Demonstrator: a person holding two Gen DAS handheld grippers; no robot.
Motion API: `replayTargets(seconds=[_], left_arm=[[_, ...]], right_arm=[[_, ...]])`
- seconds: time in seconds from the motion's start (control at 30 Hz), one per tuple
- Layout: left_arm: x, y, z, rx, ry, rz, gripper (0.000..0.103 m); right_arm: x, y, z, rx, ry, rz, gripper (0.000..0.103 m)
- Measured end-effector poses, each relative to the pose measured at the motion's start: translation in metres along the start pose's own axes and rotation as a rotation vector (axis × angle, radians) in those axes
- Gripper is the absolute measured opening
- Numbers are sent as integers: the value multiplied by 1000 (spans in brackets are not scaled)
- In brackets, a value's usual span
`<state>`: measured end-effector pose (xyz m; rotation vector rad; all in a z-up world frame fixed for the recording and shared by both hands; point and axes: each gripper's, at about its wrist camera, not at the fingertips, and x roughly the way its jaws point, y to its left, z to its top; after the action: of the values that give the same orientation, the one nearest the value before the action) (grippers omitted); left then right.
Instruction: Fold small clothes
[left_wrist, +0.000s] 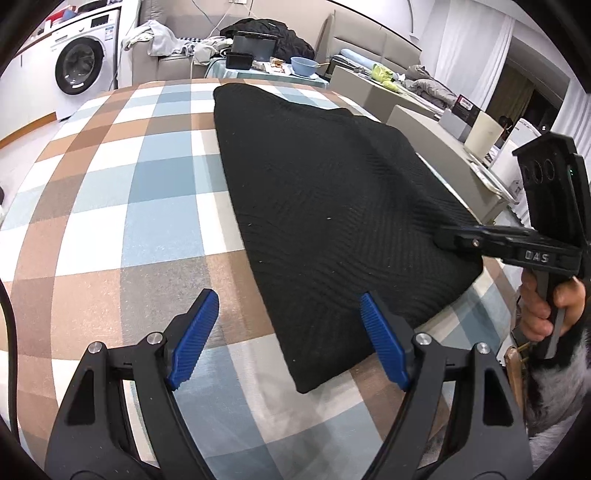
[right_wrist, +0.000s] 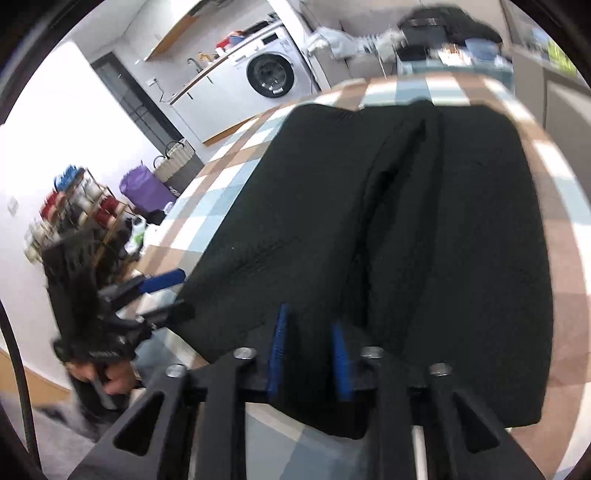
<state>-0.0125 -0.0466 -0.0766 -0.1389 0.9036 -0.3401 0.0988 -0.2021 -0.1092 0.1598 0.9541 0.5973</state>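
Black garment (left_wrist: 332, 206) lies flat on a table covered by a checked cloth (left_wrist: 122, 206) of brown, blue and white squares; it is a ribbed knit, long in shape, running away from the near table edge toward the far side. Left gripper (left_wrist: 288, 325) sits at the near end, its blue ribbed fingers (left_wrist: 194, 339) spread wide, one over bare cloth and the other over the garment's near corner; neither finger is seen pressing fabric. Right gripper (right_wrist: 308, 354) is at the garment's near hem, its blue pads drawn close with a fold of the black fabric standing between them; the grip reads as pinching the hem. In the left wrist view the same tool (left_wrist: 491, 240) reaches in from the right side, its tip touching the garment's right edge, with the person's hand (left_wrist: 550, 306) on the handle. A lengthwise crease (right_wrist: 399, 177) runs down the garment's middle. Beyond the table: a blue bowl (left_wrist: 304, 65) and dark containers on a further surface, a washing machine (left_wrist: 83, 61) at far left, a grey sofa (left_wrist: 369, 48) strewn with clothing
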Motion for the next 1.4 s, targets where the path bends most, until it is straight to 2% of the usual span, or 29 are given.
replayTargets(seconds=[0.07, 0.1, 0.13, 0.2, 0.23, 0.27, 0.33, 0.37, 0.4, 0.47, 0.6, 0.67, 0.73, 0.77, 0.8, 0.87, 0.93, 0.97, 1.03, 1.1, 1.17, 1.2, 1.33, 1.37, 1.4], left_arm=[[-4, -1, 0, 0, -12, 1, 77], [-6, -2, 1, 1, -19, 1, 77], [-7, -2, 1, 1, -19, 1, 77], [-6, -4, 0, 9, -7, 4, 77], [-5, -5, -1, 17, -1, 10, 77], [-5, -5, -1, 20, 0, 14, 77], [-5, -6, -2, 24, 0, 14, 77], [-5, -6, -1, 23, -1, 10, 77], [-5, -6, 0, 18, -6, 4, 77], [-4, -3, 2, 9, -10, -4, 77], [-3, 4, 5, -19, -12, 6, 77], [-3, 6, 6, -25, -15, 4, 77], [-3, 8, 7, -28, -20, 8, 77], [-2, 9, 8, -29, -20, 9, 77], [-1, 11, 9, -34, -18, 10, 77], [1, 13, 11, -43, -15, 8, 77], [1, 15, 12, -49, -19, 18, 77], [2, 16, 13, -51, -22, 16, 77], [2, 16, 13, -57, -22, 8, 77], [5, 16, 12, -55, -12, 15, 77], [6, 14, 11, -49, -5, 18, 77], [7, 13, 10, -47, -3, 12, 77], [9, 7, 8, -26, 11, -9, 77], [10, 6, 8, -22, 16, -16, 77], [10, 3, 7, -13, 22, -23, 77]], right_arm=[[-16, 4, 9, -19, -84, 39, 7], [-19, 4, 14, -29, -88, 23, 7], [-17, 4, 17, -37, -80, 3, 7], [-3, -3, 15, -38, -1, -66, 7], [6, -6, 11, -42, 61, -75, 7], [9, -8, 8, -37, 68, -83, 8], [3, -12, 11, -19, 23, -41, 16], [0, -15, 15, 3, 3, -37, 24], [-1, -20, 20, 28, -18, -41, 42], [2, -40, 40, 116, -70, -48, 53], [34, -74, 76, 257, -56, -76, 53], [53, -88, 88, 318, -36, -53, 52], [63, -90, 98, 325, -49, -16, 52], [70, -87, 106, 300, -53, -27, 43], [71, -87, 110, 287, -49, -42, 25], [75, -74, 120, 216, -50, -51, 10], [61, -59, 127, 134, -143, -35, 8], [58, -57, 130, 121, -164, -67, 7], [65, -62, 135, 139, -140, -147, 8], [79, -74, 134, 177, -48, -194, 12], [77, -81, 117, 219, -2, -123, 18], [72, -84, 108, 227, 9, -93, 25], [51, -77, 60, 280, 44, 77, 36], [45, -71, 45, 289, 59, 117, 41], [41, -69, 39, 280, 68, 125, 42]])
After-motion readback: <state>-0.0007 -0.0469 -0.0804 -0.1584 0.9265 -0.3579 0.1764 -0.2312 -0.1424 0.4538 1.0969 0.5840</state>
